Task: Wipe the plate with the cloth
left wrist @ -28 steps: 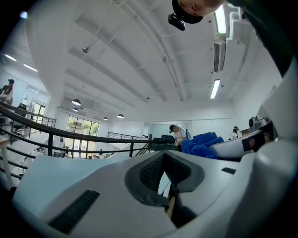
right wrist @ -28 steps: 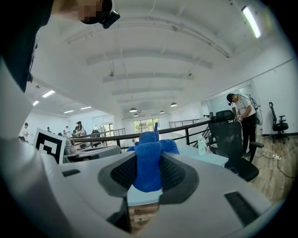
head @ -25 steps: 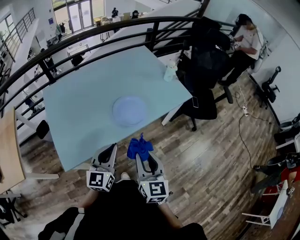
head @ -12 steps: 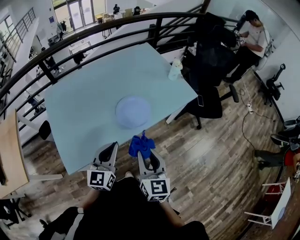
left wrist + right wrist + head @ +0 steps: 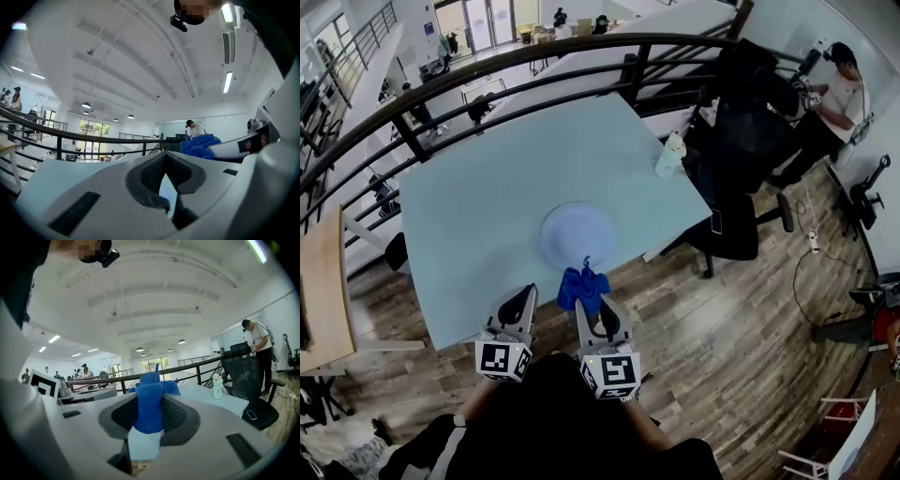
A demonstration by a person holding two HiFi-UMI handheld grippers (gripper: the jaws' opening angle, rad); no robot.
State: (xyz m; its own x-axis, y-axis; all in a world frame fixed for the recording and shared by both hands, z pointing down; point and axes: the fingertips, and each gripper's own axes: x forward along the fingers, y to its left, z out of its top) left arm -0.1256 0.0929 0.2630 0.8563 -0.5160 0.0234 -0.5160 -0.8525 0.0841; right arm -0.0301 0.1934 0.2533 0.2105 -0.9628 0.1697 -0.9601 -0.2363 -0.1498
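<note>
Apparently no wiping done yet: cloth (image 5: 583, 287) hangs in the air at the desk's (image 5: 478, 197) near edge, short of the plate (image 5: 578, 234), w/ no contact btw the two. Pickup looks done. What's left, by my read, is the whole job: carry cloth fwd, lay it on the plate, rub across it.

R gripper (image 5: 588, 305): fingers clamped on the cloth. Its own view shows the blue bunch pinched btw the pads, w/ a tuft sticking up past the tips. L gripper (image 5: 521, 302) sits just beside it on the left, fingers drawn together to a thin slit, nothing btw them. It touches neither cloth nor plate. Both are held close in front of the person's body, over the floor (image 5: 722, 337), tips at about the desk edge.

Next out is the plate: pale blue, round, lying flat near the desk's near edge, just beyond the cloth. Can't tell if it's dirty or wet. Rest of the desk is mostly bare. A bottle (image 5: 670, 157) stands at the far right corner, well apart from the plate. Past that corner there's a dark chair (image 5: 733, 230), a black railing (image 5: 534, 58) round the desk's far sides, and a person (image 5: 844, 94) standing at far right.
</note>
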